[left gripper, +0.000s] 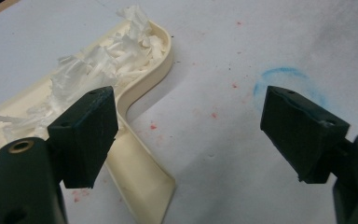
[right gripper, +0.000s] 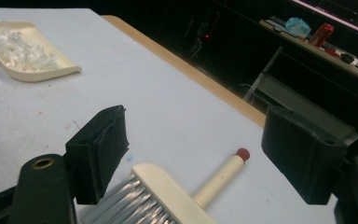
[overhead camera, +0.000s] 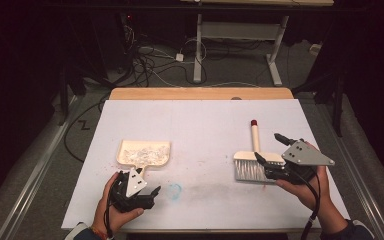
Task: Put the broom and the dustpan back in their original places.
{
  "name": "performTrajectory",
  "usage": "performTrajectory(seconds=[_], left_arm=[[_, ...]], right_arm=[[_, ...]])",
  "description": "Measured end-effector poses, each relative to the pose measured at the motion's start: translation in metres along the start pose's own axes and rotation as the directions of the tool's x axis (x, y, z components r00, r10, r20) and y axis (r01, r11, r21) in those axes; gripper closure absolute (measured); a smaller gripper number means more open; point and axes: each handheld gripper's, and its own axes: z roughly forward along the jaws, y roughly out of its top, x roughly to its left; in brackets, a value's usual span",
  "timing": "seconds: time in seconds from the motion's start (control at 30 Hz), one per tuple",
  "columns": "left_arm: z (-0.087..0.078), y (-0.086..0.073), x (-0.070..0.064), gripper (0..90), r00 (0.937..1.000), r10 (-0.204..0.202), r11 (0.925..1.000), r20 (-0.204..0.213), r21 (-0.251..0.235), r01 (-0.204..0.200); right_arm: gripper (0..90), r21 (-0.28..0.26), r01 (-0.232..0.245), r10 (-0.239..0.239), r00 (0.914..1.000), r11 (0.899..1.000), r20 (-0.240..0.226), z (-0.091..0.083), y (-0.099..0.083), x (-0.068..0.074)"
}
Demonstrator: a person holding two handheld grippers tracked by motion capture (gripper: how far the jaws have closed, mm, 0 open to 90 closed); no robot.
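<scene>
Left claw (left gripper: 186, 135) wide beside dustpan (left gripper: 140, 88); right claw (right gripper: 193, 154) wide over brush (right gripper: 177, 196); no readable writing.

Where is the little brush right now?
In the high view, the brush lies on the table's right side, bristles toward the person, just left of the open right gripper.

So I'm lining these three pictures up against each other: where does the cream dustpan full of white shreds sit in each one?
High view: the dustpan lies left of centre, just beyond the left gripper.
Left gripper view: it fills the upper left, its handle running down beside the left-hand jaw.
Right gripper view: it is at the top left corner, far off.
Shared landmark: the white shreds heaped inside it.
</scene>
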Motion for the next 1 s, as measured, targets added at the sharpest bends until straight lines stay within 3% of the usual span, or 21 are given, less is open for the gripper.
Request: performTrajectory(seconds=[0.27, 0.4, 0.57, 0.83, 1.0], left_arm=[[0.0, 0.0, -0.001, 18.3, 1.0, 0.004, 1.0, 0.001, -0.001, -0.004], [0.001, 0.0, 0.0, 18.3, 1.0, 0.004, 1.0, 0.003, -0.001, -0.004], [0.002, 0.0, -0.001, 18.3, 1.0, 0.005, 1.0, 0.004, 0.003, -0.005], [0.001, 0.002, -0.003, 18.3, 0.9993, 0.038, 0.9993, -0.005, -0.003, -0.038], [0.003, 0.002, -0.002, 18.3, 0.9992, 0.039, 0.9993, -0.005, 0.001, -0.039]], right_arm=[[22.4, 0.01, 0.031, -0.031, 0.9995, 0.999, -0.004, -0.004, -0.011, 0.001], [22.4, 0.015, 0.02, -0.02, 0.9998, 1.0, -0.004, -0.006, -0.017, 0.001], [22.5, 0.036, -0.01, 0.011, 0.9996, 0.999, -0.027, -0.006, -0.033, 0.002], [22.6, 0.078, 0.048, -0.046, 0.9985, 0.996, -0.03, -0.005, -0.064, 0.006], [22.1, 0.091, 0.023, -0.02, 0.9992, 0.996, -0.035, -0.008, -0.077, 0.004]])
